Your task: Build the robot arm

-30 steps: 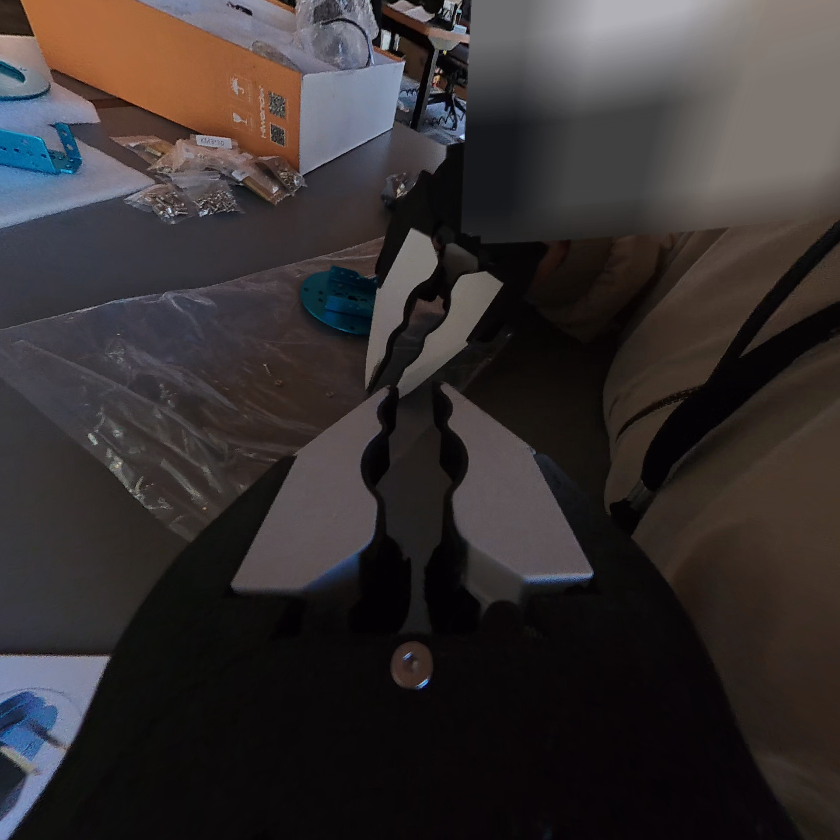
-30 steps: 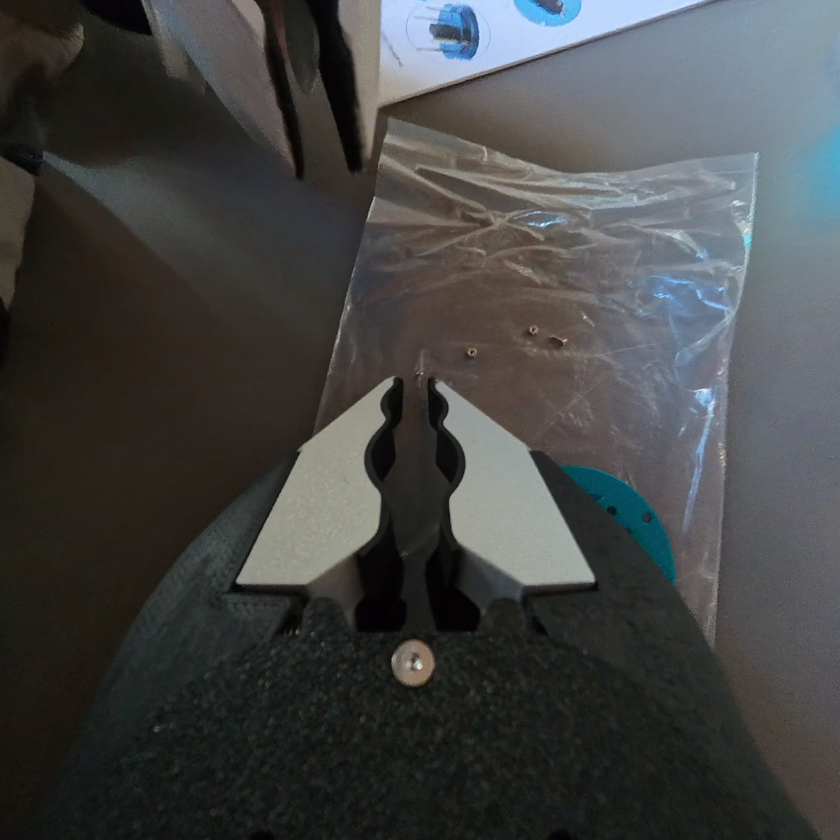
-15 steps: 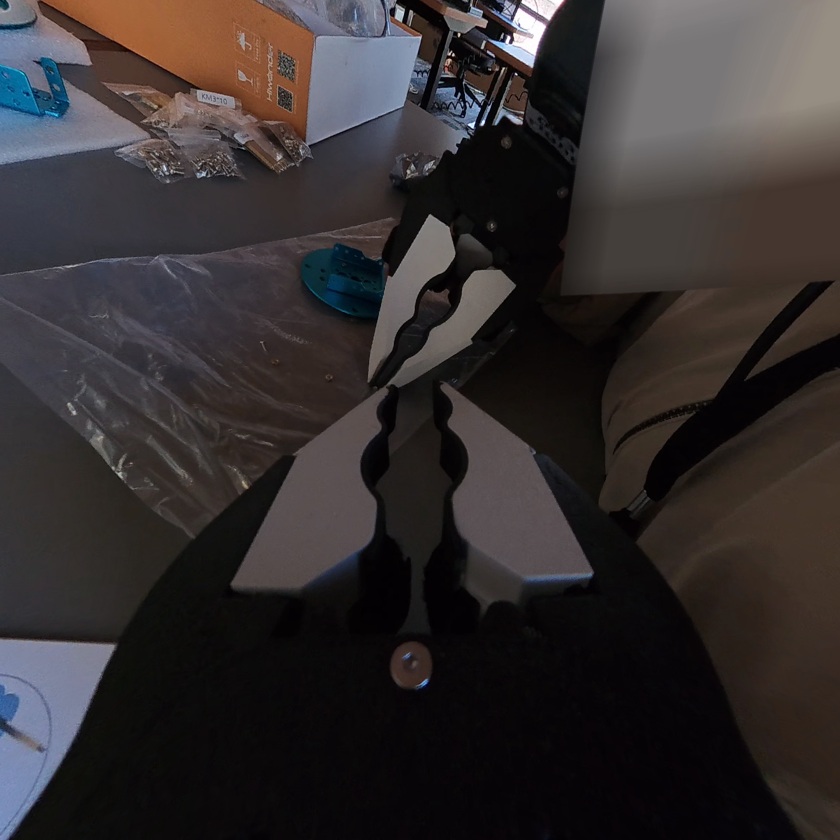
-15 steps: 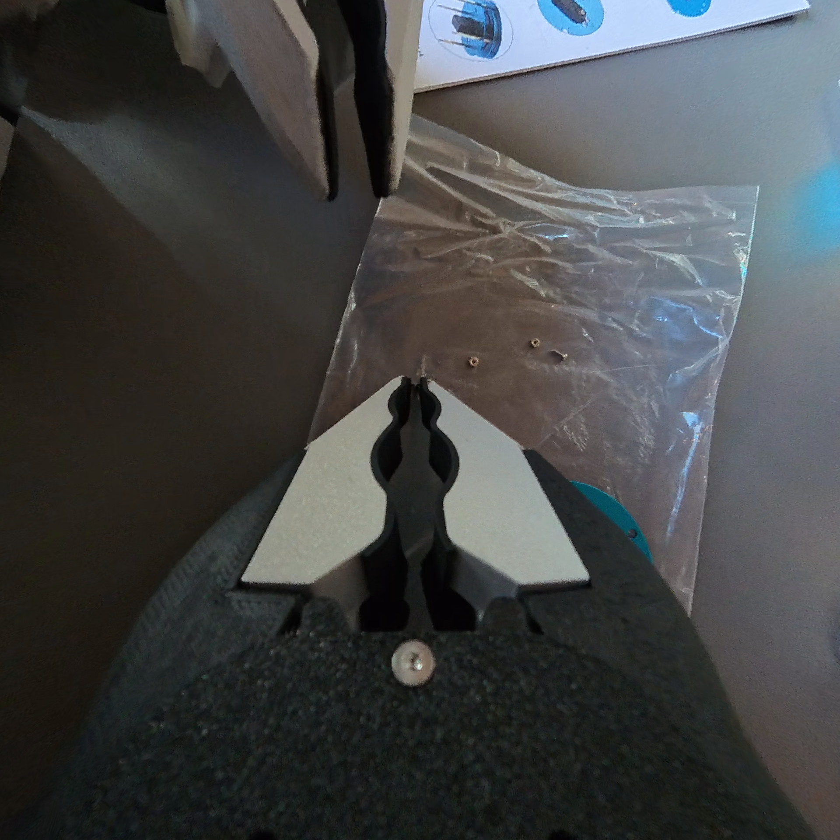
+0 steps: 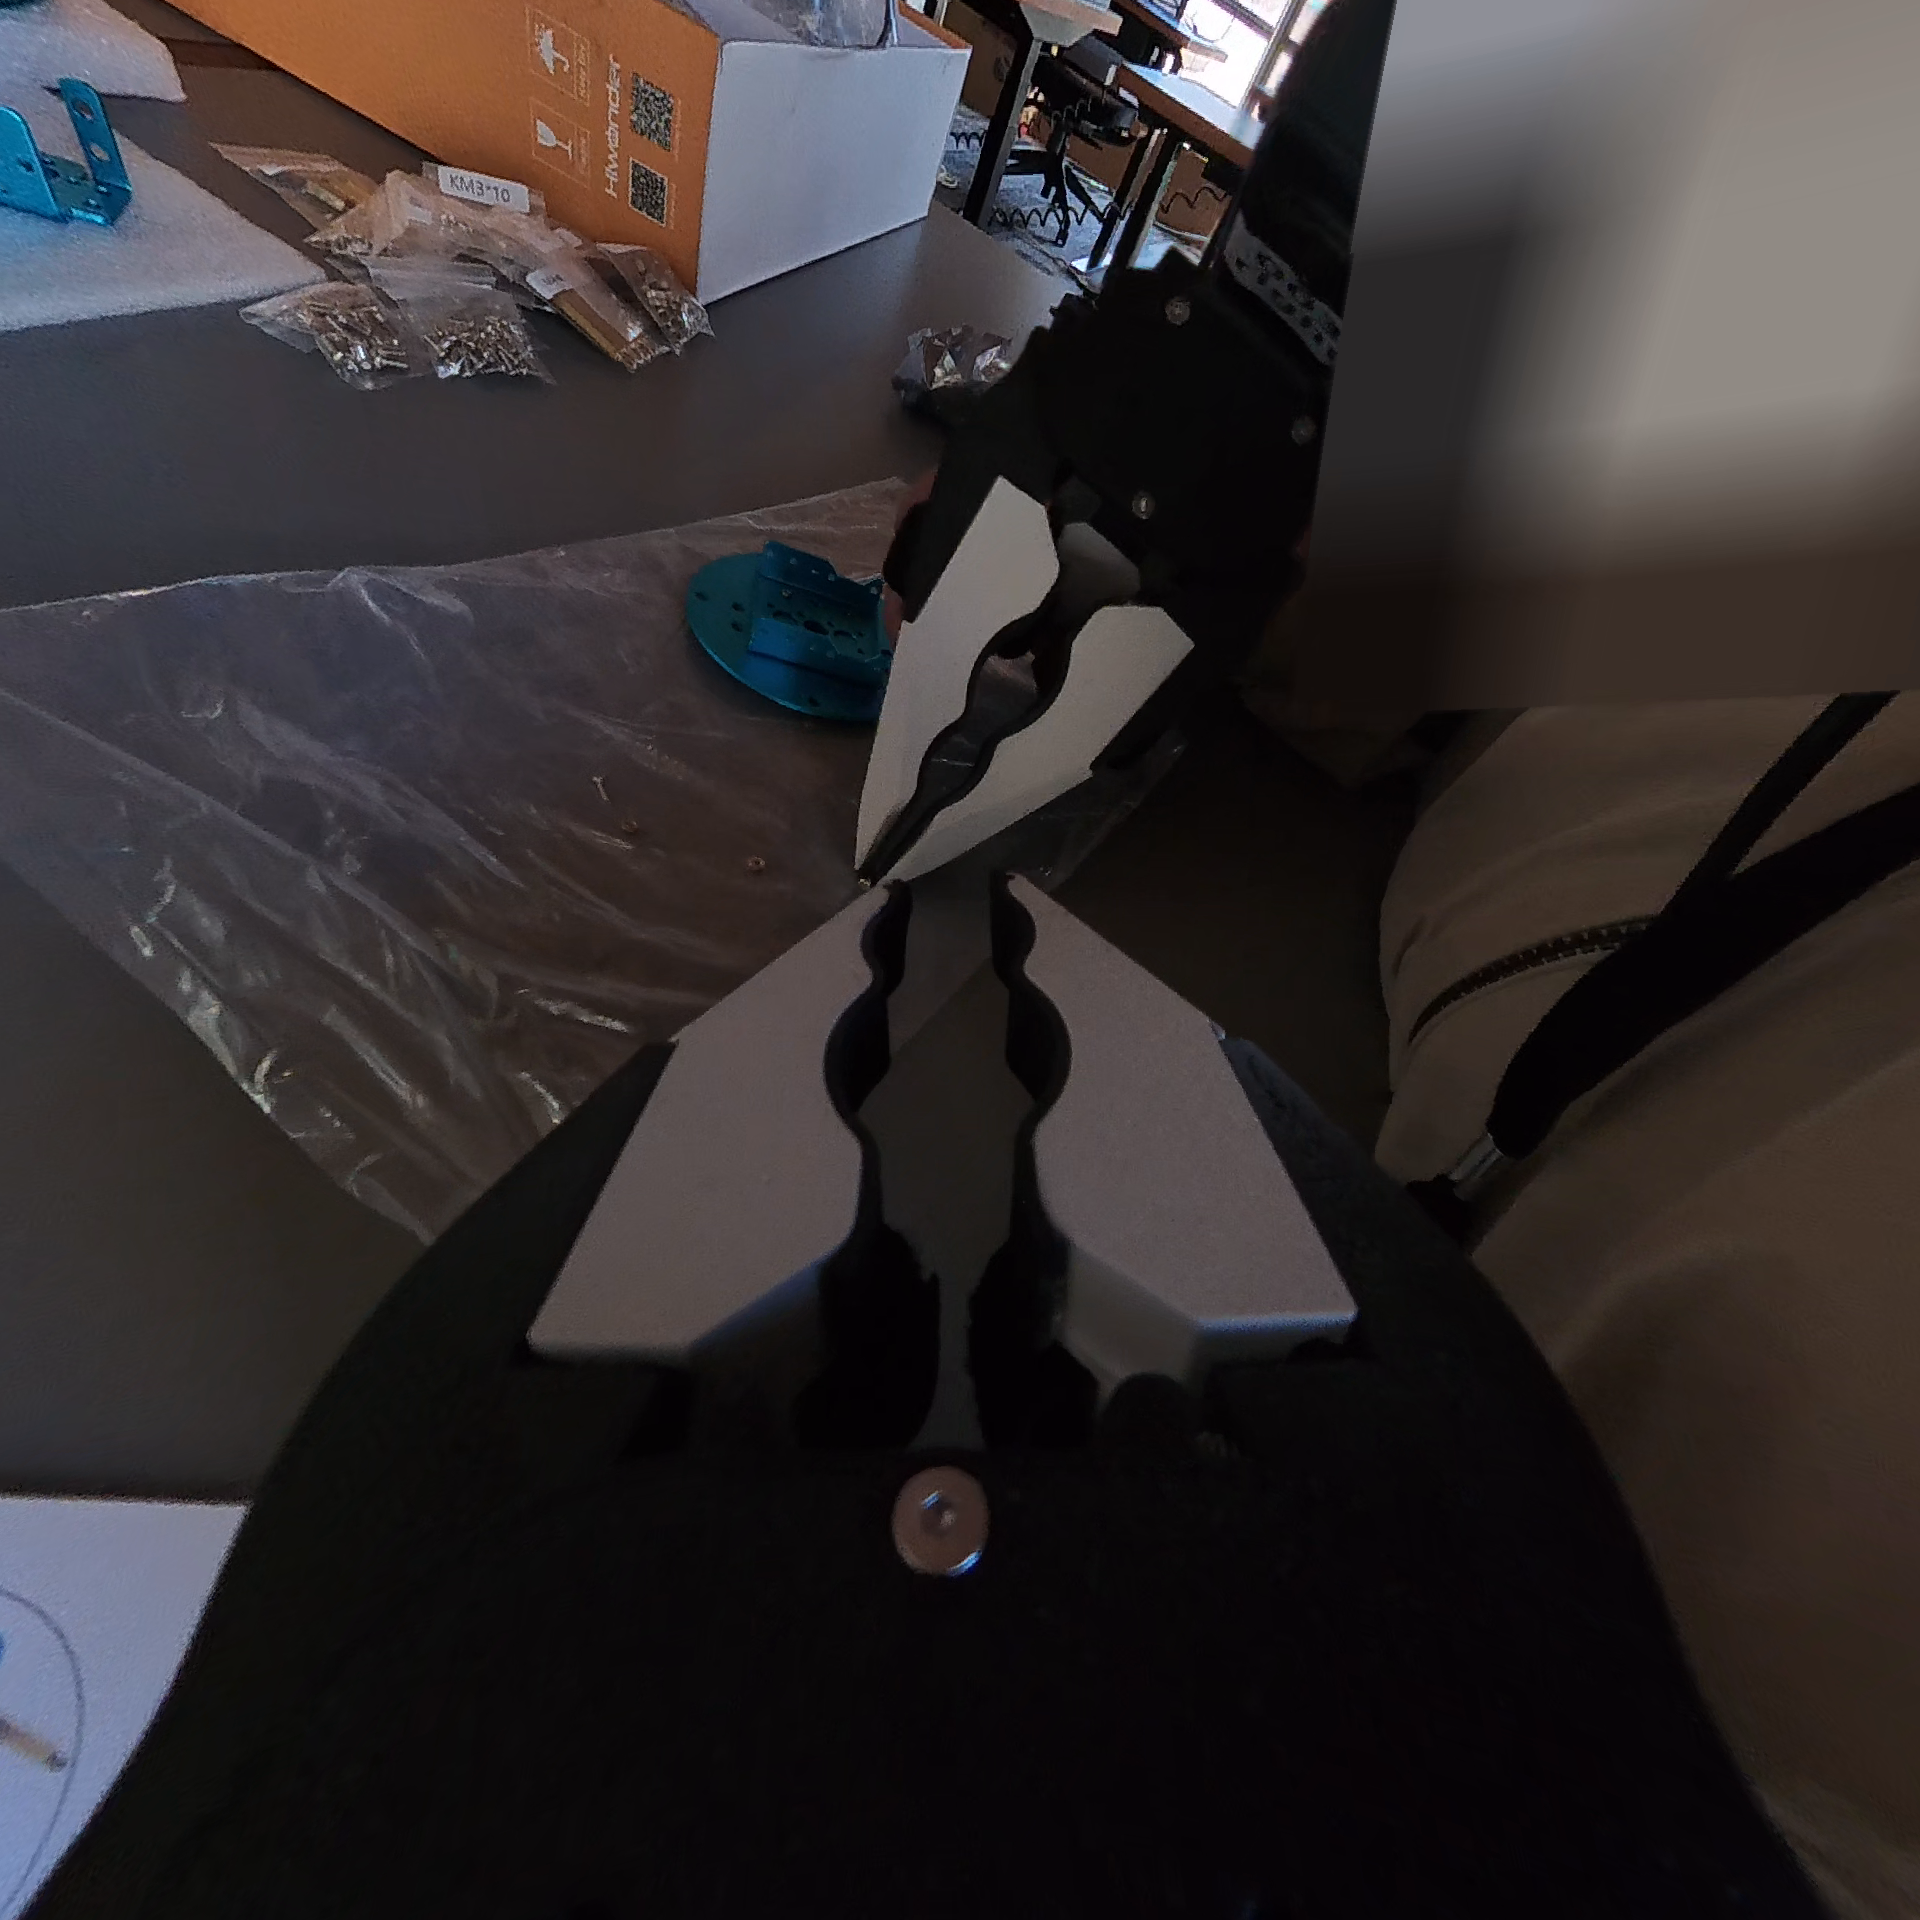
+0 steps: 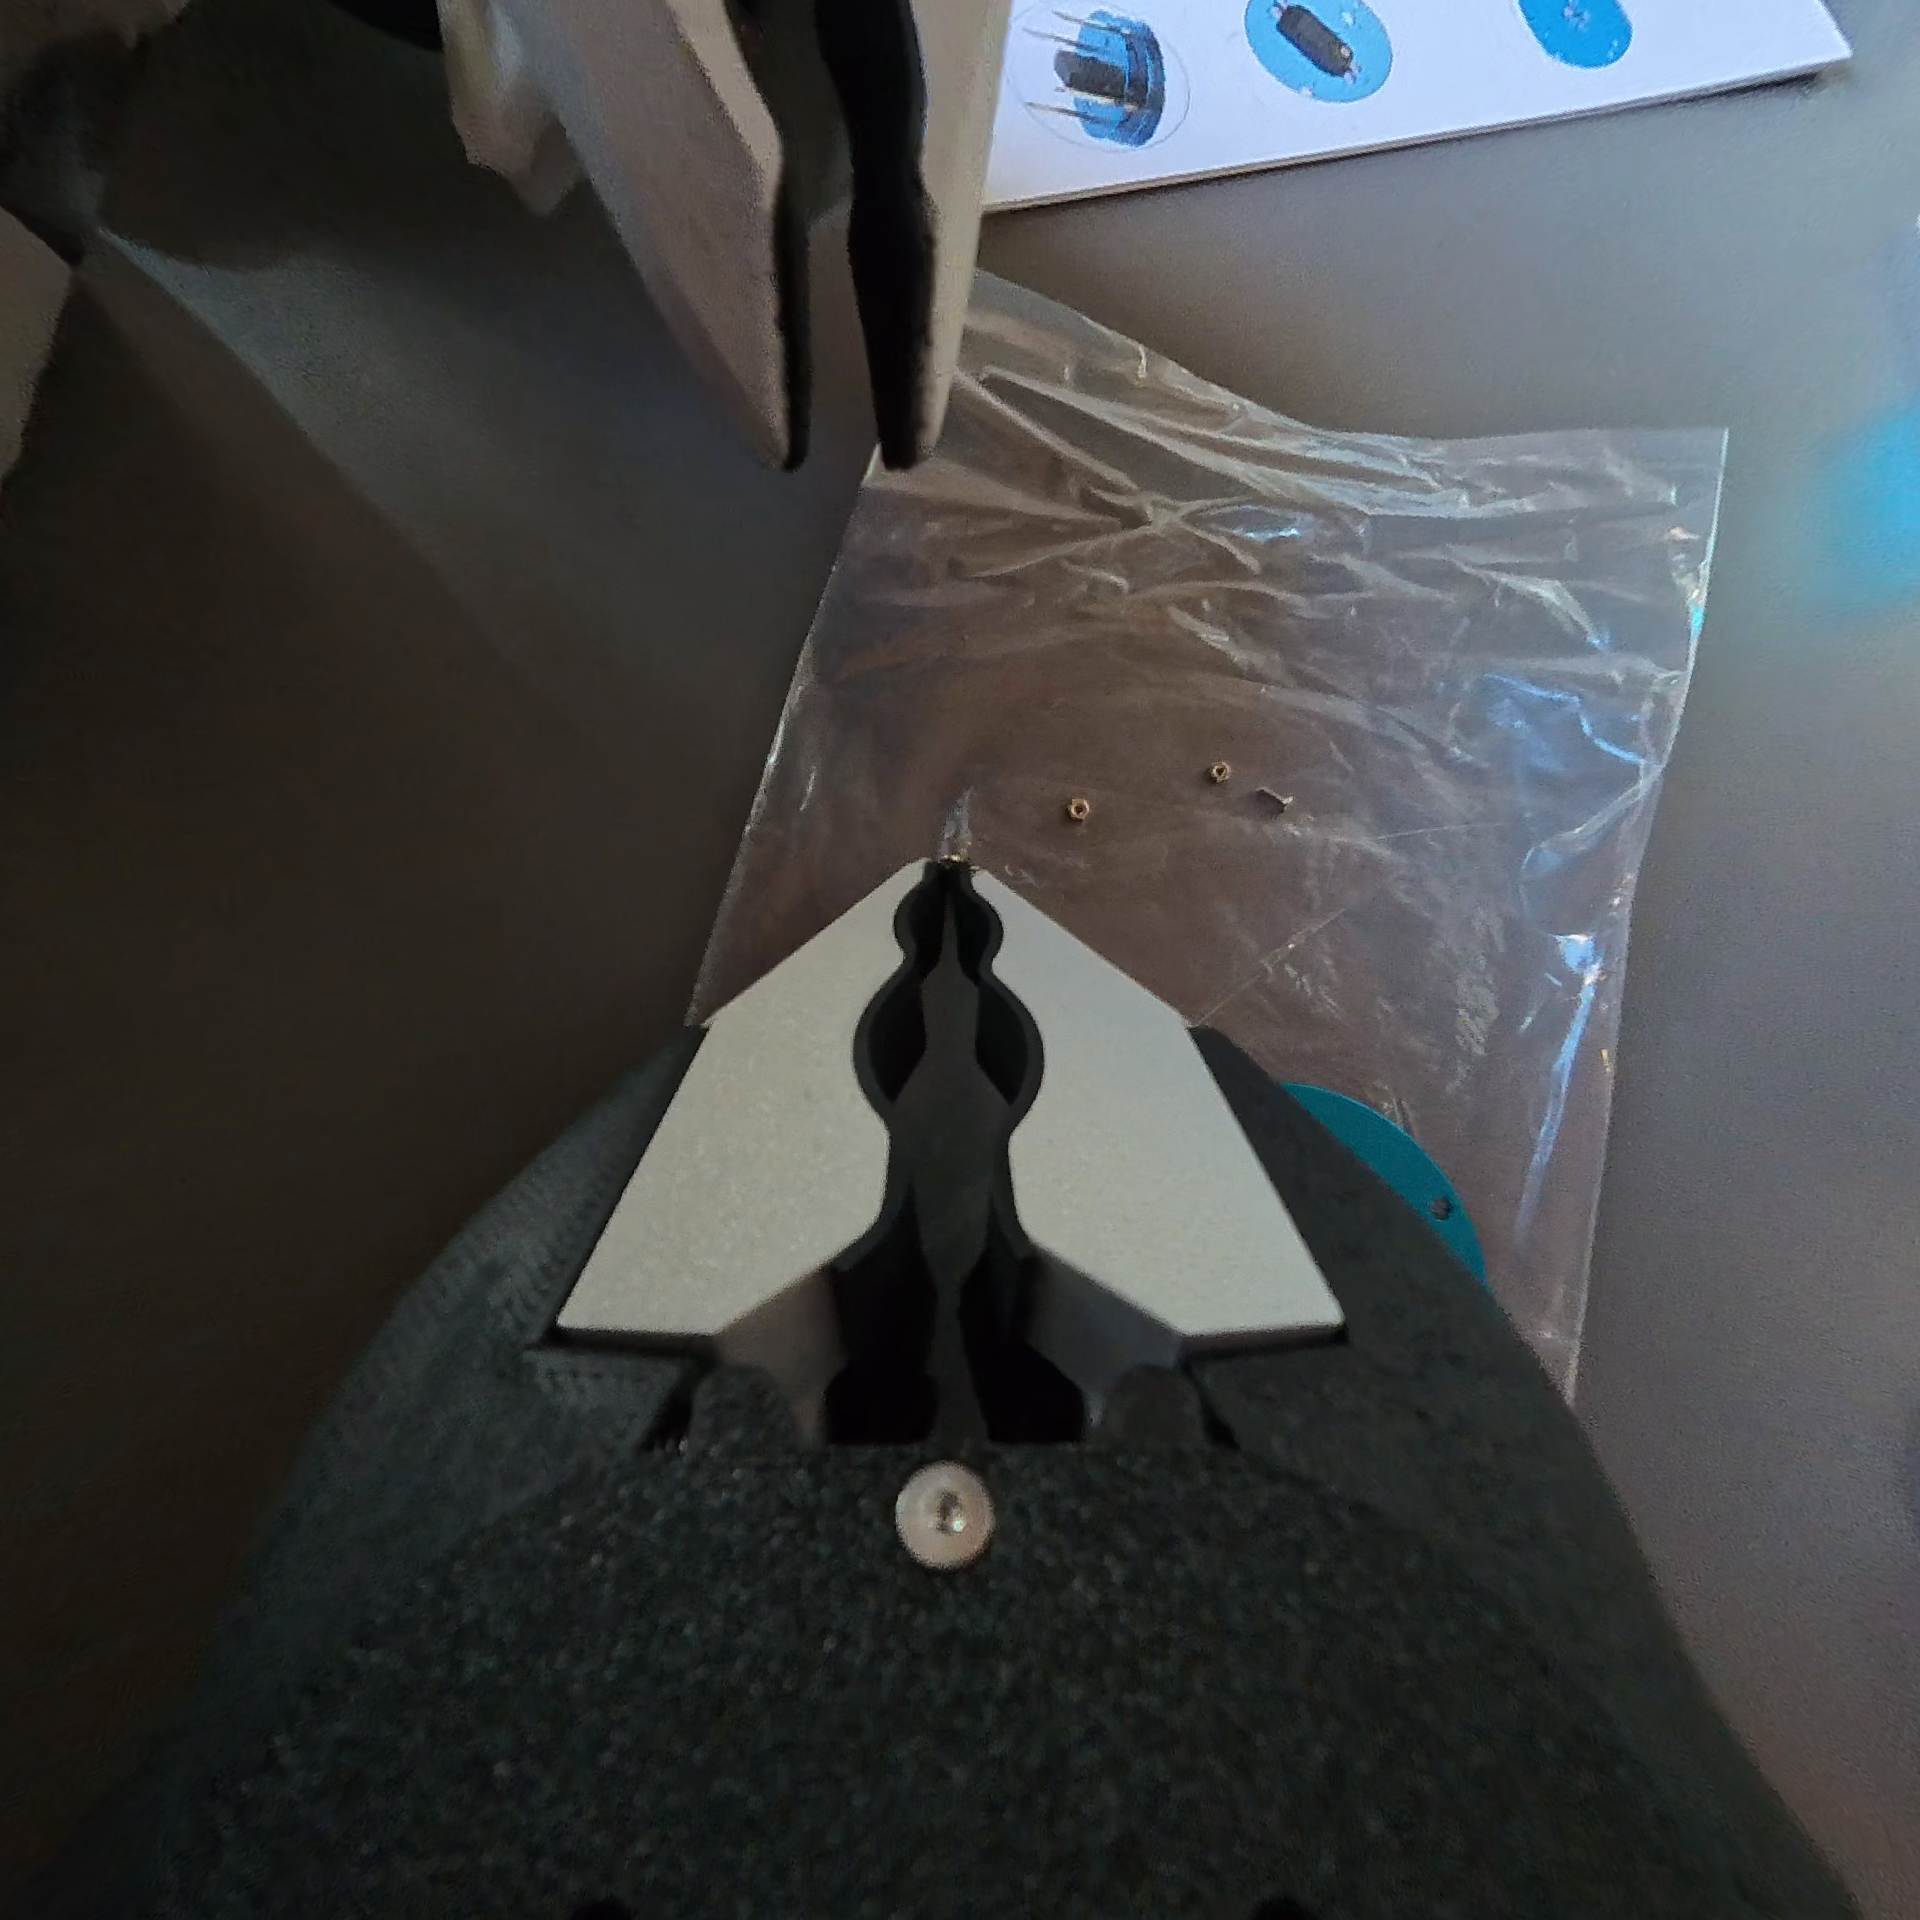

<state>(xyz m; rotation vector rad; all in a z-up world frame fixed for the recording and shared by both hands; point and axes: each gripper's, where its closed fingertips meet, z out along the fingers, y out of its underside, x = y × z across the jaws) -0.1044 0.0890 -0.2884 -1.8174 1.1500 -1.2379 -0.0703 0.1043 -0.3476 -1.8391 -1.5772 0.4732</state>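
Observation:
My right gripper [image 6: 951, 864] is shut, its tips pinching a tiny brass part [image 6: 952, 859] at the near edge of a clear plastic bag [image 6: 1299, 644] lying flat on the dark table. Two brass nuts [image 6: 1077, 807] and a small screw [image 6: 1273, 798] lie on the bag just right of the tips. My left gripper [image 5: 951, 883] is narrowly open and empty, held above the table. Its tips nearly meet the right gripper [image 5: 878, 857]. It shows from above in the right wrist view [image 6: 844, 457]. A blue round plate with a bracket [image 5: 790, 644] sits by the bag.
An orange and white box [image 5: 520, 94] stands at the back, with small bags of screws [image 5: 447, 301] in front and a blue bracket [image 5: 62, 166] on white foam. A printed sheet [image 6: 1351, 94] lies beyond the bag. A person in beige clothing [image 5: 1714, 1351] is close on the right. Tip to tip, the grippers are about 7 centimeters apart.
My right gripper's jaws closed from a narrow gap onto the tiny part at the bag's edge. The left gripper drew nearer to it and stayed narrowly open.

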